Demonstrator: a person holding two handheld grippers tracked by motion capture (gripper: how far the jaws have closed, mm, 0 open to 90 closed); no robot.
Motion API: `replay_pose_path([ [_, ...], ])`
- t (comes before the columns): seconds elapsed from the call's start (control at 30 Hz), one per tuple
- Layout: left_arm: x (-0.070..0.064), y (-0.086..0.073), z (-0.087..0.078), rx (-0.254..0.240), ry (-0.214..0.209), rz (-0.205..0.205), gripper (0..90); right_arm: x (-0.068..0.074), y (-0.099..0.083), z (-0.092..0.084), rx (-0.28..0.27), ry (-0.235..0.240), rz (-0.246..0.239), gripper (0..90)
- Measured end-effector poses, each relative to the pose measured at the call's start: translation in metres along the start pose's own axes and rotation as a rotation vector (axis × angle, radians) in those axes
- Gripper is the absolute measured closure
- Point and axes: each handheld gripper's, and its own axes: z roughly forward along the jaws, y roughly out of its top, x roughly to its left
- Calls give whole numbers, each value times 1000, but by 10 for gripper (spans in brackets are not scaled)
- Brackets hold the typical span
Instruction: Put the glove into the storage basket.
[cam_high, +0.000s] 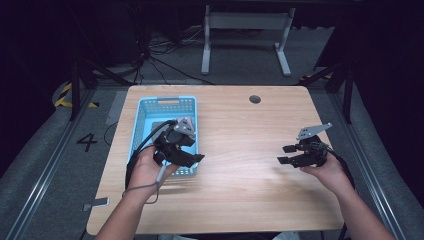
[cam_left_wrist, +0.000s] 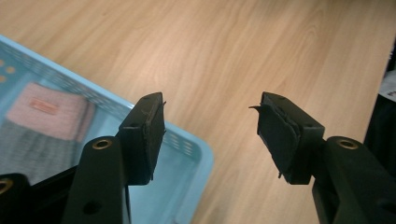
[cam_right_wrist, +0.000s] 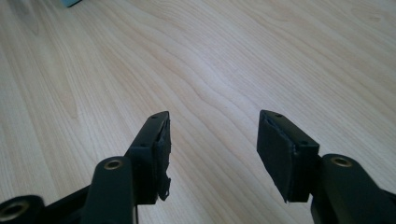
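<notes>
Evidently the work in hand centres on the blue basket (cam_high: 142, 117), which sits at the left of the surface (cam_high: 240, 165) in the high view, its long side running away from the person. The left tongs (cam_high: 192, 159) hang over the basket's near right corner, jaws wide apart and gripping nothing. In the left gripper view the same corner of the basket (cam_left_wrist: 198, 151) lies just under the left-hand jaw, and a folded cloth (cam_left_wrist: 44, 126), pinkish at one end and grey striped at the other, rests on the basket floor at the left of that frame. That position suggests the tongs are poised at the rim either to go in for the cloth or to come away from it; which of the two cannot be told.

The right tongs (cam_high: 286, 154) are held well apart from the basket, low over bare wood at the right of the high view, pointing toward frame centre. Their jaws stand wide as well, with bare wood grain of the surface (cam_right_wrist: 210, 60) between them in the right gripper view. Parking that hand there likely keeps it clear of the basket while the left one works, and ready over open wood should something need receiving.
</notes>
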Motion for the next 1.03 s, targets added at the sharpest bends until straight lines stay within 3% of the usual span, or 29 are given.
replay_pose_path([
  [0.13,-11,-11,10,9,-23,17,413,5,-3,5,3,8,-23,452],
  [0.23,-18,-19,16,24,-11,45,408,6,-4,8,7,10,-25,452],
  [0.4,-26,-32,27,36,-63,71,413,7,-6,11,14,12,-24,451],
  [0.5,-30,-43,38,46,-58,89,419,7,-9,12,19,13,-22,451],
  [0.73,-30,-76,61,19,-96,52,438,5,-13,17,33,13,-13,450],
  [0.8,-31,-79,67,39,-74,87,448,4,-13,19,35,8,-11,451],
  [0.87,-31,-80,72,45,-84,98,445,4,-14,19,38,10,-11,451],
  [0.97,-31,-81,77,46,-93,87,438,4,-14,19,36,8,-11,451],
  [1.03,-32,-81,81,68,-67,66,437,3,-14,19,35,9,-8,451],
])
